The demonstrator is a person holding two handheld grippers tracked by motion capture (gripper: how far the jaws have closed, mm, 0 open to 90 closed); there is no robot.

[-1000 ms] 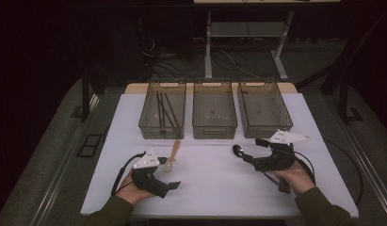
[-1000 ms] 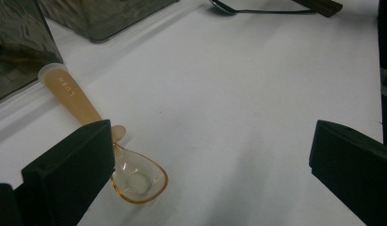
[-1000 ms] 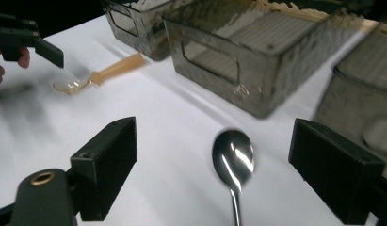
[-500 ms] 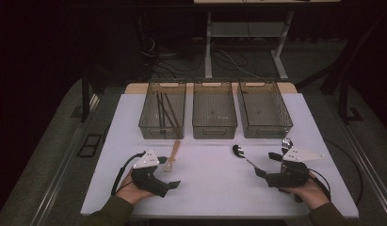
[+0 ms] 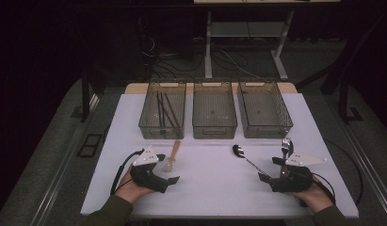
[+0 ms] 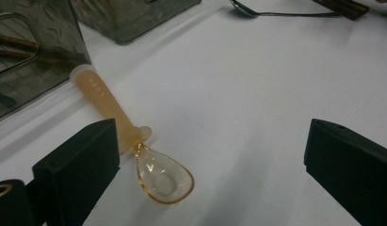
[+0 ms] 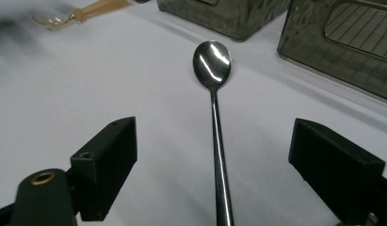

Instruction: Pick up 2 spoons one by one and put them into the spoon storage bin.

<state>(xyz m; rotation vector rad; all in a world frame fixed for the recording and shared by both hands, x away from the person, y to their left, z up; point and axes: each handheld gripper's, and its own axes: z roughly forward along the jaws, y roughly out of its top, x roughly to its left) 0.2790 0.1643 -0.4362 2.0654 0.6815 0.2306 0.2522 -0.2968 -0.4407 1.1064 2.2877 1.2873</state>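
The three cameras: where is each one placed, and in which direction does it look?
High view: above the person's side, facing forward and down on the table; both forearms enter below.
Left gripper view: rides the left gripper, looking between open jaws at the amber spoon.
Right gripper view: rides the right gripper, jaws open around the metal spoon.
Shared: both gripper views show both spoons.

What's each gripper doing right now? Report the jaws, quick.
Left gripper: jaws open, holding nothing; plastic spoon lies by one jaw.
Right gripper: jaws open, metal spoon lies between them, not gripped.
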